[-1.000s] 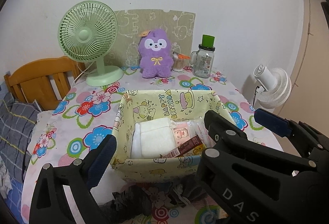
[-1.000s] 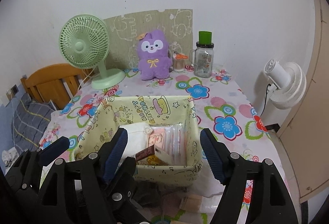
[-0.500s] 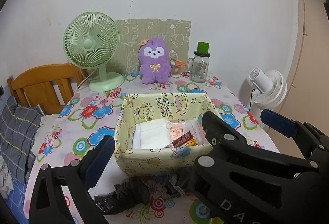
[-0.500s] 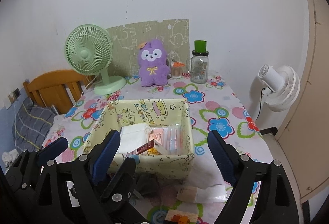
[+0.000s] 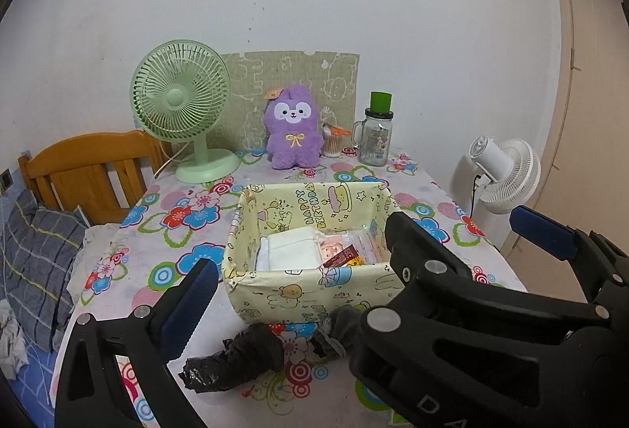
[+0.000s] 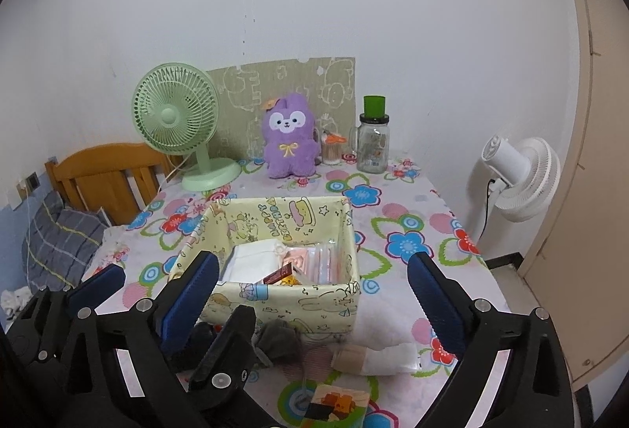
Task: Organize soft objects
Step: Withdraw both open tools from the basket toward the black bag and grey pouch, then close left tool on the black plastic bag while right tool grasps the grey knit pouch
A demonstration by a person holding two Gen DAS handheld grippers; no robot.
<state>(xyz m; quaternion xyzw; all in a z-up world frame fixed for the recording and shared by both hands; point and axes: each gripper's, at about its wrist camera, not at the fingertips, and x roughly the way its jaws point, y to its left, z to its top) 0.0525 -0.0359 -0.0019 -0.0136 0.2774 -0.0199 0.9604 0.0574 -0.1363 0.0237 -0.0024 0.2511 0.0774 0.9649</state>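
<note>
Yellow fabric box (image 5: 314, 286): cartoon print, middle of the table (image 6: 397, 208), nearer the front edge than the back; open top.
Box contents: folded white cloth (image 5: 293, 251) on the left side, pink packets (image 6: 314, 263) on the right, a small brown-red pack (image 5: 340, 257) leaning at the front wall.
Black crumpled bag (image 5: 236, 357): on the table by the front edge, just in front of the box's left front corner, not in the box.
Grey soft item (image 6: 277, 339): on the table touching or nearly touching the box's front wall; can't tell which.
White roll with tan end (image 6: 373, 355): lying flat near the front edge, right of the grey item.
Printed card pack (image 6: 340, 402): at the very front edge.
Left tongs (image 5: 295, 263): jaws spread wide, nothing between the pads, hanging over the front edge with the box seen through the gap.
Right tongs (image 6: 314, 284): jaws have just been opening, now wide apart, empty, box framed between them but no pad on it.
Purple plush (image 6: 289, 137): upright at the back edge, middle, against a green printed board (image 6: 283, 86).
Green desk fan (image 5: 184, 109): back left corner.
Glass jar mug with green lid (image 5: 375, 135): back edge, right of the plush; a small cotton-swab tub (image 6: 332, 149) between them.
White fan (image 6: 519, 172): off the table, past its right edge.
Wooden headboard (image 5: 86, 168): past the left edge, with grey checked bedding (image 5: 35, 255).
</note>
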